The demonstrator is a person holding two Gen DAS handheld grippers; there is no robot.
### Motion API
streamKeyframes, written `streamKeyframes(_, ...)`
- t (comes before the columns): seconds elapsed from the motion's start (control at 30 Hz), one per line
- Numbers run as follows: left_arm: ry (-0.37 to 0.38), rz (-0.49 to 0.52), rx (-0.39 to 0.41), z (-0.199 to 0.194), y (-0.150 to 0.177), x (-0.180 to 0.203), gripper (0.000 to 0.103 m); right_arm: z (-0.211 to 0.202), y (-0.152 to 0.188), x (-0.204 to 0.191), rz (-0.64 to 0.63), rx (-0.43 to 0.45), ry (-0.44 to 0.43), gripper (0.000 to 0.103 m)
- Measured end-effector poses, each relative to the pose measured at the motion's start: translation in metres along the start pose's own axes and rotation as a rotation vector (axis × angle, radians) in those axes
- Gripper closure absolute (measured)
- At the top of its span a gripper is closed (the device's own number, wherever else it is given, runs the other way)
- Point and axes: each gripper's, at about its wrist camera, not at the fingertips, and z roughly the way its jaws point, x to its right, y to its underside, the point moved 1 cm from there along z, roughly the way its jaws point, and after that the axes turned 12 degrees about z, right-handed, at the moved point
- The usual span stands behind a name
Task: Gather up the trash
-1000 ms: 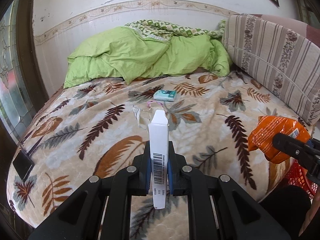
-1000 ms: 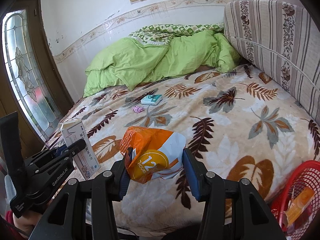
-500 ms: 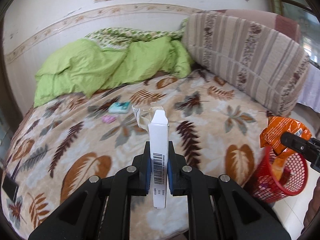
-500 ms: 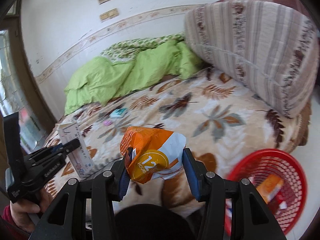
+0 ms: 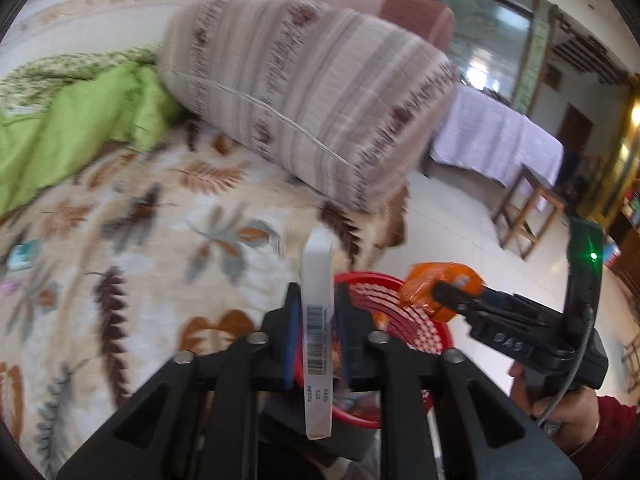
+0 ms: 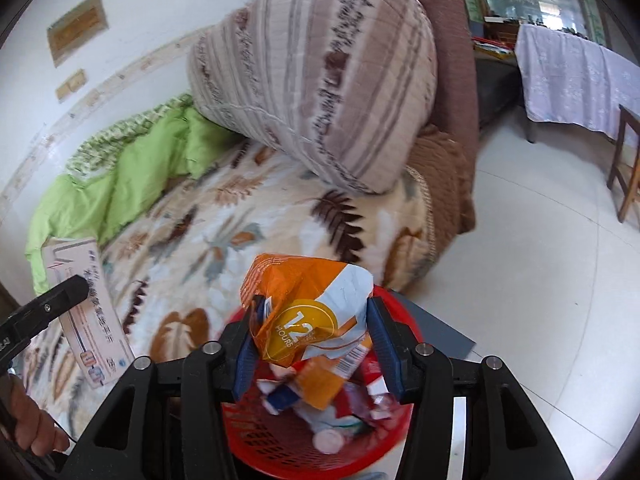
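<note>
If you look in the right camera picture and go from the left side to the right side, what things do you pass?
White box → orange wrapper above the red basket → brown blanket → table with lilac cloth.

Your left wrist view is smeared by motion, so the print on the white carton [image 5: 317, 312] beyond its barcode can't be read. The red basket [image 5: 400, 300] sits mostly hidden behind the gripper frame. In the right wrist view, the orange snack bag [image 6: 310, 312] covers much of the basket's contents, and the picture's left edge cuts off your left hand [image 6: 30, 420].
</note>
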Motion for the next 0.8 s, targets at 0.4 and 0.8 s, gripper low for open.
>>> streamKeyframes(0.4,-0.222,0.037,0.104,-0.066,0.031,-0.015,0.006,-0.036,0.028,-0.035,-0.136,0.161,0.256,0.012)
streamKeyframes(0.8,-0.551,-0.015,0.079,-0.139,0.107,-0.049,0.0,-0.068,0.085,-0.109,-0.224,0.301,0.199,0.001)
